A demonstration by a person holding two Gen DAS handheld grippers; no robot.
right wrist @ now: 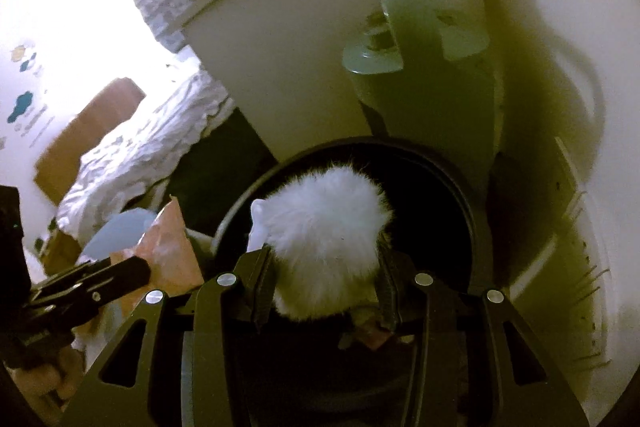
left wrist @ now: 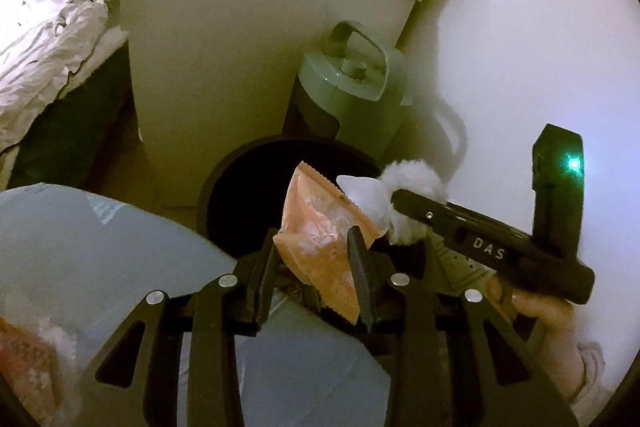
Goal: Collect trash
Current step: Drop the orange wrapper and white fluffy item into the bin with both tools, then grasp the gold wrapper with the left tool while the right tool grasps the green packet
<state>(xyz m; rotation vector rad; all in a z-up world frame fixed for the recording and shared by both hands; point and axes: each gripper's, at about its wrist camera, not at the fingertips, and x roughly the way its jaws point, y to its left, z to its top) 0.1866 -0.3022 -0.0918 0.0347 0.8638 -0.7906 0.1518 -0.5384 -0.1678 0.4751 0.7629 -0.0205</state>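
An orange snack wrapper point(left wrist: 316, 195) stands upright between the jaws of my left gripper point(left wrist: 313, 239), which is shut on it just over the near rim of a round black bin point(left wrist: 256, 147). To its right, my right gripper point(left wrist: 400, 203) comes in from the side, shut on a white fluffy wad point(left wrist: 412, 187). In the right wrist view that wad point(right wrist: 324, 219) fills the gap of my right gripper point(right wrist: 326, 251) and hangs above the dark mouth of the bin point(right wrist: 460, 179). The wrapper point(right wrist: 168, 247) and my left gripper point(right wrist: 136, 271) show at lower left.
A white cabinet point(left wrist: 240, 47) stands right behind the bin, with a grey-green lidded appliance point(left wrist: 352, 83) beside it against the white wall point(left wrist: 520, 47). A bed with crumpled sheets point(left wrist: 52, 47) lies left. A light-blue bag point(left wrist: 100, 247) sits under my left gripper. A hand point(left wrist: 540, 311) holds the right gripper.
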